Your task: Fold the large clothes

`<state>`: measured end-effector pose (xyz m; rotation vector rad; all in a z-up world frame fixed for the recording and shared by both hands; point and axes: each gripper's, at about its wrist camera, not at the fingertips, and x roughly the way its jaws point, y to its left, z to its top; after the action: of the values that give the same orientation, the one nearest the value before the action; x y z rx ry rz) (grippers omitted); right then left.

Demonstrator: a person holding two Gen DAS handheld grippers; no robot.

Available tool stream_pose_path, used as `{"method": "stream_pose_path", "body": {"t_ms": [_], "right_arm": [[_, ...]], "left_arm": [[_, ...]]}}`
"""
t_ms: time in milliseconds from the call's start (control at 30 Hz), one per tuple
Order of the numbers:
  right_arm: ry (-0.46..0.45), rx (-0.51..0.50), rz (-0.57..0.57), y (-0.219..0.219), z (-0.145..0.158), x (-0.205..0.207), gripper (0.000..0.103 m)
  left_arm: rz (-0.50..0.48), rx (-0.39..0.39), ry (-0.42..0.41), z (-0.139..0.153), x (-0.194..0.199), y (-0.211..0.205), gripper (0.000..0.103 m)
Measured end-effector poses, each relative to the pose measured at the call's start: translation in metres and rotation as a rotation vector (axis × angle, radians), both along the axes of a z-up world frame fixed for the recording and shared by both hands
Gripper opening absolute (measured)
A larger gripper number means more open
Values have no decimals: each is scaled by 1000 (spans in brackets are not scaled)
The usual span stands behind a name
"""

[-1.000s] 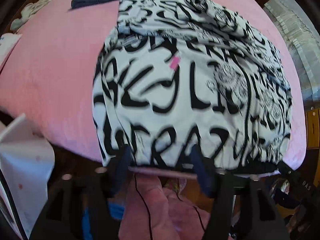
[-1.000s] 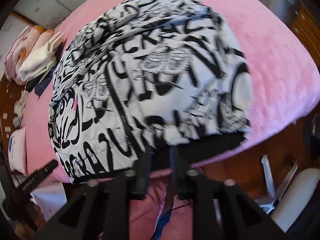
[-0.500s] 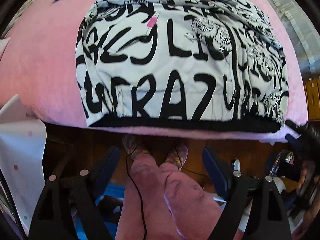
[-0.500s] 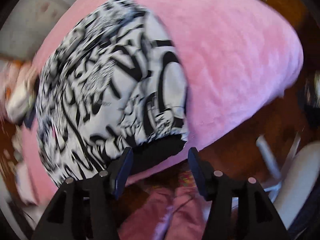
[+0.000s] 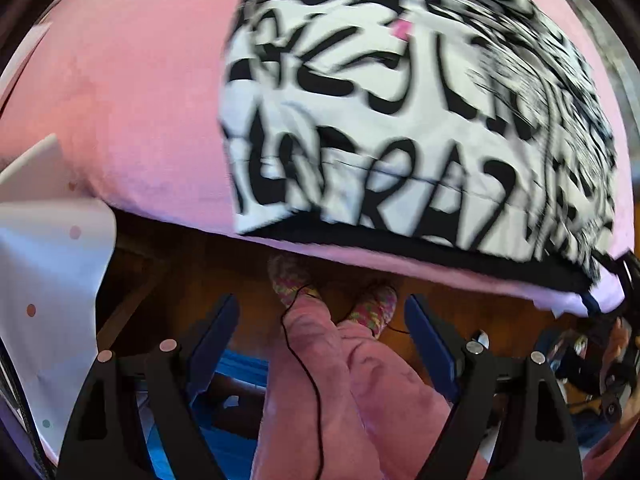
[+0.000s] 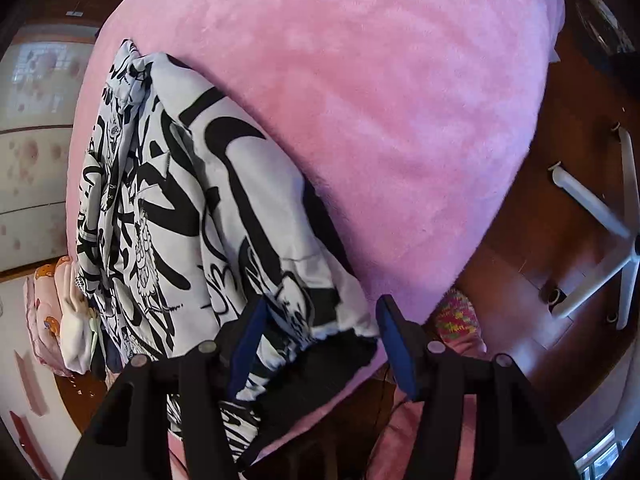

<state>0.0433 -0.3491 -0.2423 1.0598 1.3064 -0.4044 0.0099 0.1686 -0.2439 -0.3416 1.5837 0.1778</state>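
A white garment with bold black lettering (image 5: 400, 128) lies on a pink blanket-covered surface (image 5: 132, 92), its black hem along the near edge. It also shows in the right wrist view (image 6: 192, 216). My left gripper (image 5: 322, 320) is open and empty, held off the near edge below the hem. My right gripper (image 6: 320, 320) is open, its jaws either side of the garment's near right hem corner, touching nothing that I can see.
A white spotted sheet (image 5: 44, 280) hangs at the left. The person's pink-trousered legs (image 5: 344, 380) and slippers stand under the left gripper. A white chair base (image 6: 600, 232) is on the wooden floor at the right. Folded clothes (image 6: 68, 320) lie at the far left.
Both grippers have opened and let go of the hem, which now lies on the blanket. The left pulled back and swung left. The right swung toward the garment's right edge.
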Motion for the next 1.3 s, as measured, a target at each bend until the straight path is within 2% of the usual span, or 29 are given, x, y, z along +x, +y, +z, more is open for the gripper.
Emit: {"method": "stream_pose_path", "body": {"t_ms": [100, 200, 300, 400, 533, 667, 733, 833, 967, 1067, 1133, 1167, 1233, 1300], "right_arm": [[9, -61, 43, 7, 1, 6, 57], [19, -105, 70, 12, 2, 10, 53], [23, -127, 69, 14, 3, 10, 50], [24, -136, 54, 14, 4, 8, 47], [35, -152, 41, 16, 7, 8, 39], [42, -187, 40, 23, 13, 9, 32], [42, -202, 33, 25, 16, 8, 27], [38, -219, 21, 27, 18, 7, 25], [32, -234, 5, 29, 20, 5, 22], [27, -247, 9, 33, 22, 5, 19], [25, -257, 23, 37, 26, 6, 17], [25, -265, 33, 39, 28, 7, 16], [16, -275, 68, 42, 33, 11, 12], [-13, -277, 108, 45, 42, 14, 11]], "left_arm": [[53, -9, -20, -6, 0, 19, 85], [144, -69, -43, -17, 1, 40, 85], [240, -106, -84, -28, 2, 61, 85], [288, -146, -98, -41, 4, 70, 85], [310, -229, -100, -62, 10, 80, 85], [306, -300, -65, -83, 19, 80, 85], [292, -308, -53, -89, 26, 77, 85], [252, -287, -39, -94, 32, 73, 85], [244, -279, -35, -97, 37, 68, 85], [264, -294, -41, -95, 39, 66, 71], [278, -292, -55, -91, 35, 64, 55], [276, -288, -66, -88, 33, 62, 51], [262, -283, -97, -82, 31, 58, 32], [255, -276, -116, -73, 32, 54, 21]]}}
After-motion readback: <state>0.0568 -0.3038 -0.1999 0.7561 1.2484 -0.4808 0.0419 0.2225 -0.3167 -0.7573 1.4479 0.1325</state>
